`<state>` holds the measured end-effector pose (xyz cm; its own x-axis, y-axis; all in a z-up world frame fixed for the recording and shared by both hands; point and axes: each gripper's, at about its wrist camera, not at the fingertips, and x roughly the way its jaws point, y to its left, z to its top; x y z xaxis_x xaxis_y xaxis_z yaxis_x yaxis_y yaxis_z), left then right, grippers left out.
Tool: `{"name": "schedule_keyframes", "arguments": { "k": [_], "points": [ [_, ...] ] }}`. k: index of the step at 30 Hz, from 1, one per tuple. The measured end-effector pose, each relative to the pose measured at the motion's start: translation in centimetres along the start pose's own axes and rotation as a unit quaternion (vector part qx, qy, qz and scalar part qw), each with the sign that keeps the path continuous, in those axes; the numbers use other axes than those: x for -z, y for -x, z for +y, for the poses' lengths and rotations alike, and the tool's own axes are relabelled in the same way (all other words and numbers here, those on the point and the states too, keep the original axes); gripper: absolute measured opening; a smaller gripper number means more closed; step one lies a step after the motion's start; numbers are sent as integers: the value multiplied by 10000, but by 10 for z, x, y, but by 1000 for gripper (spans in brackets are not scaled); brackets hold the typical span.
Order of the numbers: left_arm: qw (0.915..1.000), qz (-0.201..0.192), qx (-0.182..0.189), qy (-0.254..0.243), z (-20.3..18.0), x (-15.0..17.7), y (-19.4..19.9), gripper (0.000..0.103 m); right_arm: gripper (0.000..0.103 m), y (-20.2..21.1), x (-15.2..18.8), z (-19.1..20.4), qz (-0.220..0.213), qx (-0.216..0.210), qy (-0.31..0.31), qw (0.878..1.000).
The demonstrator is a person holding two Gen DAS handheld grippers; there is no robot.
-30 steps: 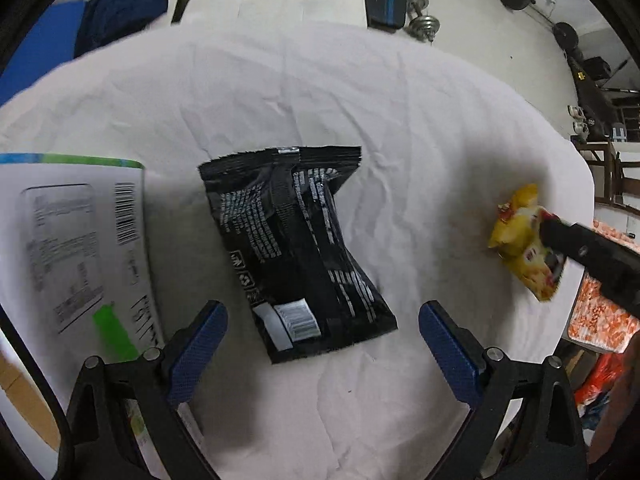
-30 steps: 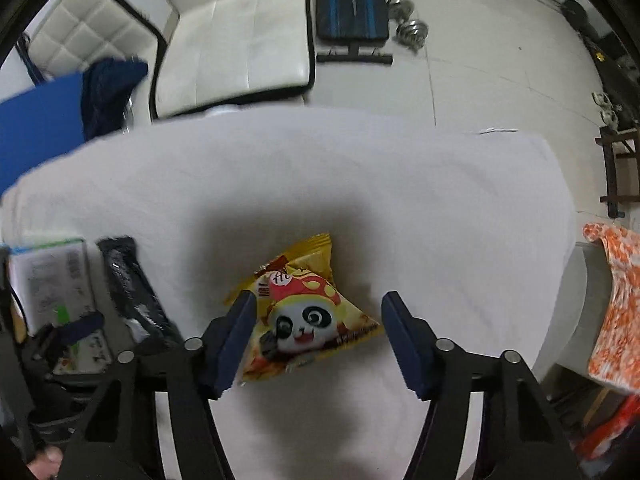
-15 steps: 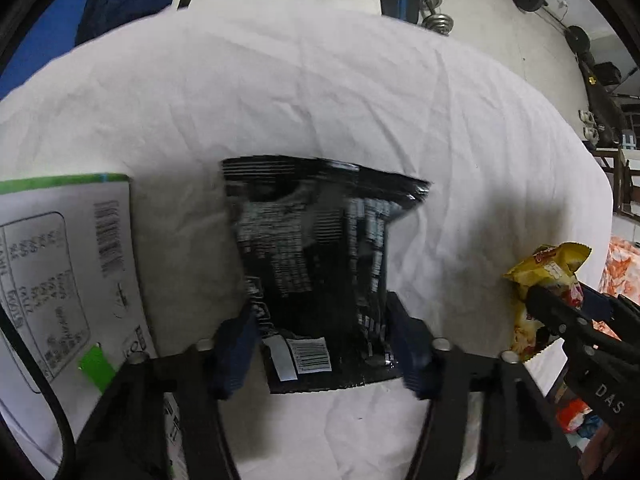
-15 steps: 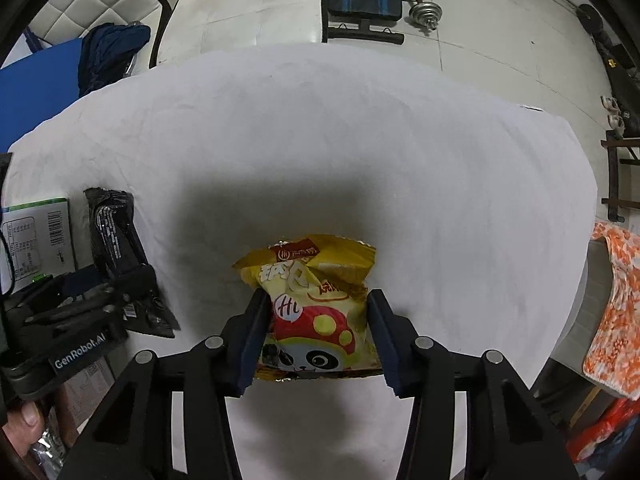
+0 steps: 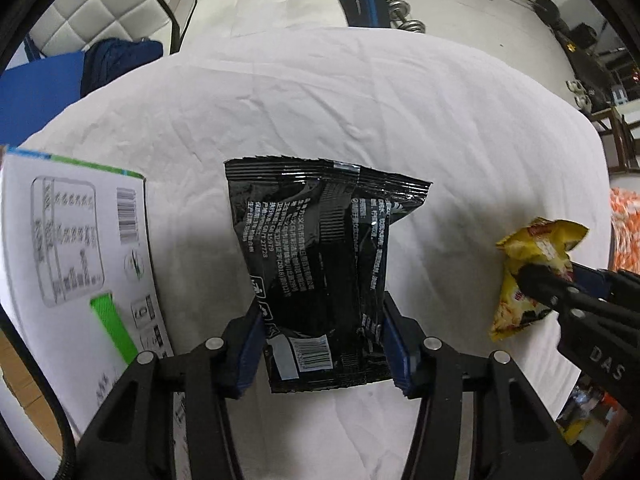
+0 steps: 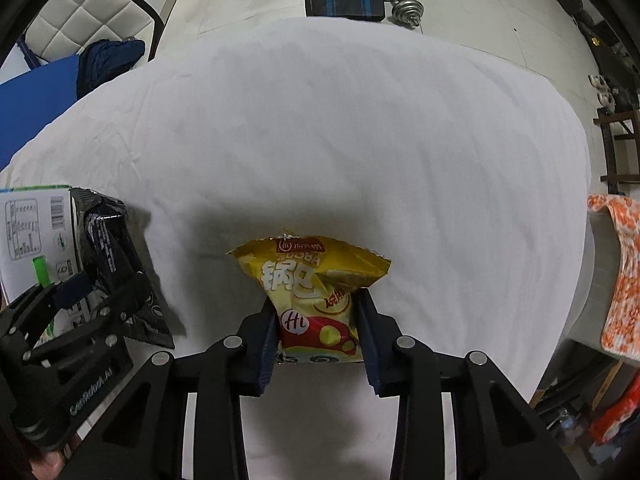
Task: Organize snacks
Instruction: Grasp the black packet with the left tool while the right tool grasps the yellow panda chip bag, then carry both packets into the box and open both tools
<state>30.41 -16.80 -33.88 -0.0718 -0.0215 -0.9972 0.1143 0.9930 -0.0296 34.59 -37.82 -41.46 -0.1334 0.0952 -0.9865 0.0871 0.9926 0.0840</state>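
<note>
Black snack packet (image 5: pixel 316 276) pinched at its lower end between the blue pads of the left gripper (image 5: pixel 324 344), lifted over the white cloth (image 5: pixel 360 112). Yellow panda packet (image 6: pixel 312 292) squeezed likewise in the right gripper (image 6: pixel 318 332), above the same cloth. White printed box (image 5: pixel 76 248) just left of the black packet.

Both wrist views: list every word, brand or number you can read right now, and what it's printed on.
"DAS": right gripper body, left wrist view.
"GenRobot.AI": left gripper body, right wrist view.
"Hi": red circle on the yellow snack bag; its large white characters are not legible to me.
Black snack bag: fine print and barcode, too small.
White box: table and barcode, too blurred.
</note>
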Motion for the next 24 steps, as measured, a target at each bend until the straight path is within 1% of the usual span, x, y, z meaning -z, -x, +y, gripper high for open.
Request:
{"name": "schedule_keyframes", "arguments": {
  "k": [4,8,10,13,15,19,24],
  "points": [
    [9998,-157,11,-104,-10,24,11,50,37,3,24,-4,-88,-59,-108,9999],
    [9991,-348,8,-260,-9,52,18,50,36,8,51,-8,-239,-131,-250,9993],
    [9981,-488,-41,-365,-11,56,29,50,36,11,65,-11,-317,-183,-323,9988],
    [9969,-674,-28,-401,-14,70,46,50,35,18,85,-12,-433,-217,-383,9981],
    [9961,-795,70,-374,-10,70,54,50,35,26,98,-12,-527,-264,-429,9973],
    [9928,-1073,331,-412,-9,84,81,50,34,54,127,-5,-874,-287,-460,9947],
    [9853,-1511,595,-529,-11,106,127,50,34,99,144,9,-1267,-404,-435,9902]
  ]
}}
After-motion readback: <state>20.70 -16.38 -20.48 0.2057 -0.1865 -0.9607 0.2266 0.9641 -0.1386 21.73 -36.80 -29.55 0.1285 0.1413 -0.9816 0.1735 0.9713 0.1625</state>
